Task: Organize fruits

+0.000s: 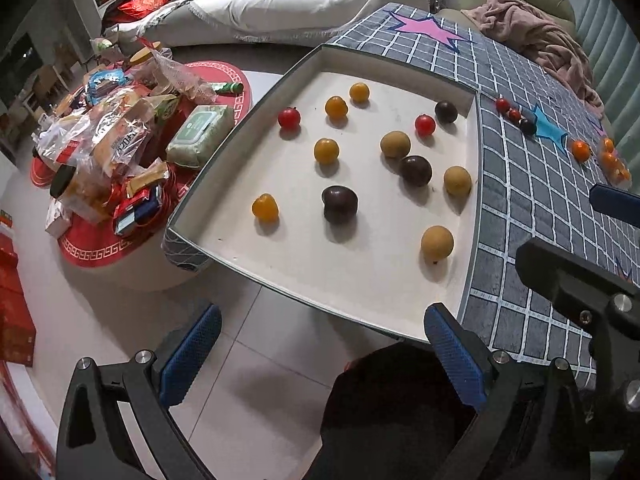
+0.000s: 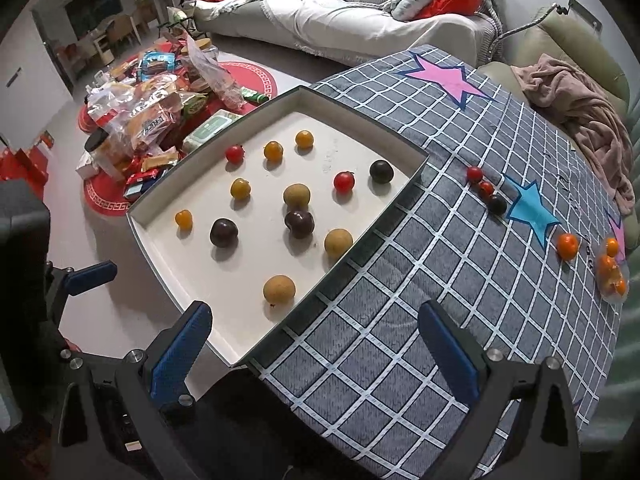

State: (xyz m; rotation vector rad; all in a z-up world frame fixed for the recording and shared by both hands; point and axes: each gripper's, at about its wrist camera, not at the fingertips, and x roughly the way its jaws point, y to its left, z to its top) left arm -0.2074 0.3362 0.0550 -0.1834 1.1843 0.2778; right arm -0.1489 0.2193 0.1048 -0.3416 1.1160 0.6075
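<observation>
A shallow white tray point(image 1: 360, 292) point(image 2: 176, 280) lies on the checked cloth, holding several fruits: dark plums point(image 1: 340, 203) point(image 2: 224, 232), tan round fruits point(image 1: 437, 242) point(image 2: 279, 289), yellow-orange ones point(image 1: 265, 207) point(image 2: 184, 219) and red tomatoes point(image 1: 425, 124) point(image 2: 344, 181). To the tray's right, on the cloth, sit small red and dark fruits point(image 1: 516, 115) point(image 2: 486, 190) and oranges point(image 1: 581, 150) point(image 2: 568, 245). My left gripper point(image 1: 324, 356) hangs open over the floor at the tray's near edge. My right gripper point(image 2: 316, 344) stands open and empty above the tray's near corner.
The grey checked cloth point(image 2: 400, 300) with star patches covers the table. A low round red table point(image 1: 100, 248) at left is piled with snack packets and a wipes pack point(image 1: 200, 136). A sofa point(image 2: 340, 12) and a pink blanket point(image 2: 580, 108) lie beyond. A dark clothed knee point(image 1: 392, 412) is below.
</observation>
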